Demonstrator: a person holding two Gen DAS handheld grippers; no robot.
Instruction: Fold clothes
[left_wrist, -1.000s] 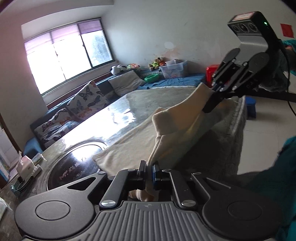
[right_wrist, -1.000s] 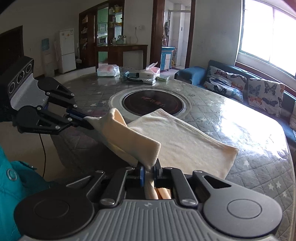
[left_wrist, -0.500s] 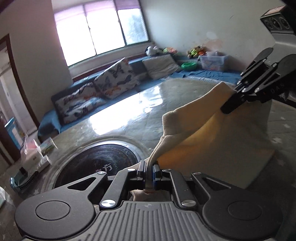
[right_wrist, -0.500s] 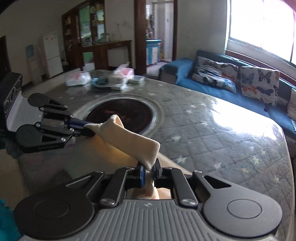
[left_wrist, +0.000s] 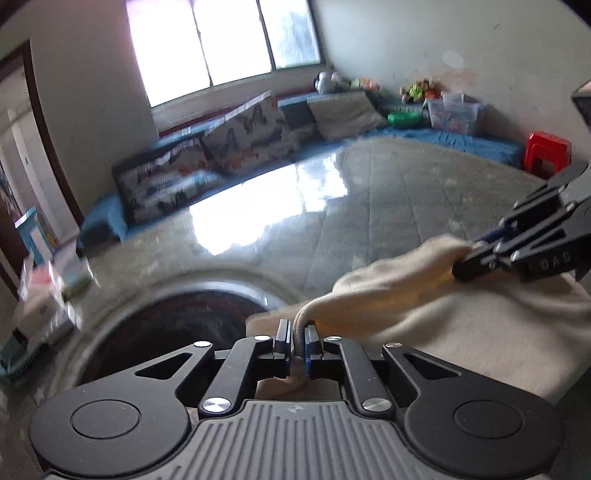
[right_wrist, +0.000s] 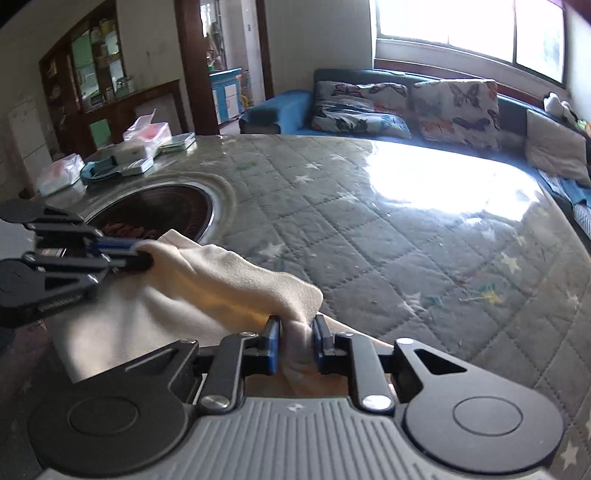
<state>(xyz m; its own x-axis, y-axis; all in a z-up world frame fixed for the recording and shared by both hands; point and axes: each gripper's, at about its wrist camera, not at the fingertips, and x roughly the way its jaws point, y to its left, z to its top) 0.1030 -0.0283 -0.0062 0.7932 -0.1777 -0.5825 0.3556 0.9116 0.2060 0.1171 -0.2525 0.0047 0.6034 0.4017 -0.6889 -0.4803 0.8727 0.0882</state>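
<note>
It is a home's living room. A blue sofa (right_wrist: 284, 110) with butterfly cushions (right_wrist: 456, 107) runs under the window (right_wrist: 469, 22) at upper right, a quilted round table (right_wrist: 406, 229) fills the middle, and wooden cabinets (right_wrist: 96, 88) stand at upper left.

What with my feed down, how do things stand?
Left claw shut on cream cloth. Right claw just been opening, cloth between its pads. Cloth down on table; nothing in the way.
</note>
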